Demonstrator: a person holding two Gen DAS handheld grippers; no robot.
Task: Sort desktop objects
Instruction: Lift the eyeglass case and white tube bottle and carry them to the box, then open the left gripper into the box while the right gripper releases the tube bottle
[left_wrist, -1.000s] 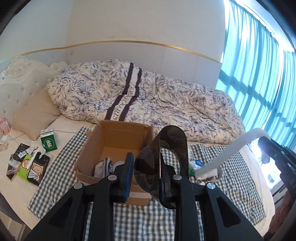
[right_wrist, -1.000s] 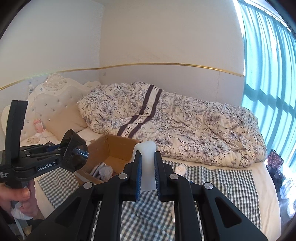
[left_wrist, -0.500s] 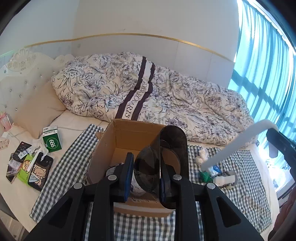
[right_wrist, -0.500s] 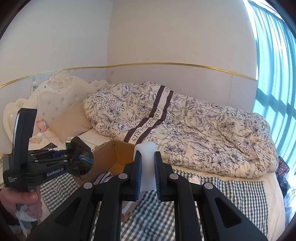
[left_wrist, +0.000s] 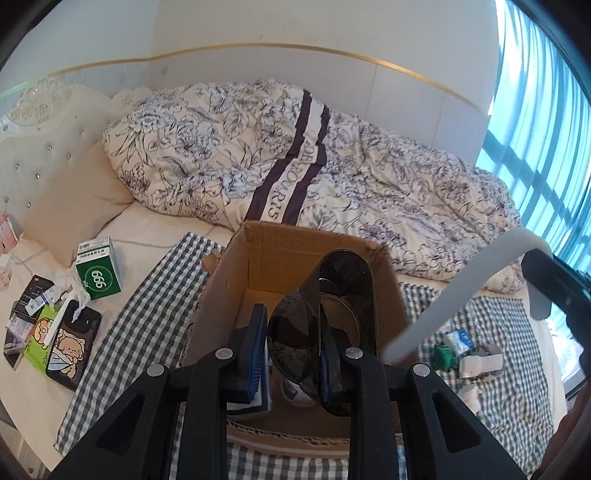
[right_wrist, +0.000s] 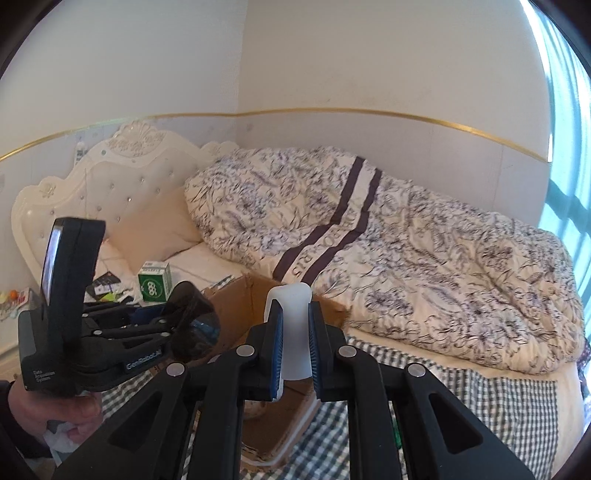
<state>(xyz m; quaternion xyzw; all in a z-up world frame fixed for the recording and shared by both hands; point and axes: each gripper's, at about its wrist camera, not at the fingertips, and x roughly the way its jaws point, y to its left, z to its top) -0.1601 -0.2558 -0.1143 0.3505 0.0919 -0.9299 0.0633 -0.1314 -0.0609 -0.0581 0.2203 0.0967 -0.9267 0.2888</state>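
My left gripper (left_wrist: 293, 341) is shut on a pair of dark sunglasses (left_wrist: 332, 317) and holds them over the open cardboard box (left_wrist: 258, 254). The left gripper with the sunglasses (right_wrist: 192, 325) also shows in the right wrist view, at the box's left side. My right gripper (right_wrist: 295, 347) is shut on a flat white plastic strip (right_wrist: 291, 332) above the box (right_wrist: 236, 306). The strip (left_wrist: 461, 288) reaches in from the right in the left wrist view. Some pale items lie at the box bottom, mostly hidden by the fingers.
The box stands on a checked cloth (left_wrist: 147, 295) on a bed. A green carton (left_wrist: 98, 269), a phone case (left_wrist: 72, 343) and small packets lie left of it. Small items (left_wrist: 461, 350) lie on the cloth to the right. A flowered quilt (left_wrist: 332, 166) is behind.
Both grippers have moved forward toward the box. The left one now holds the sunglasses right over the box opening, and the white strip has come closer to the box.
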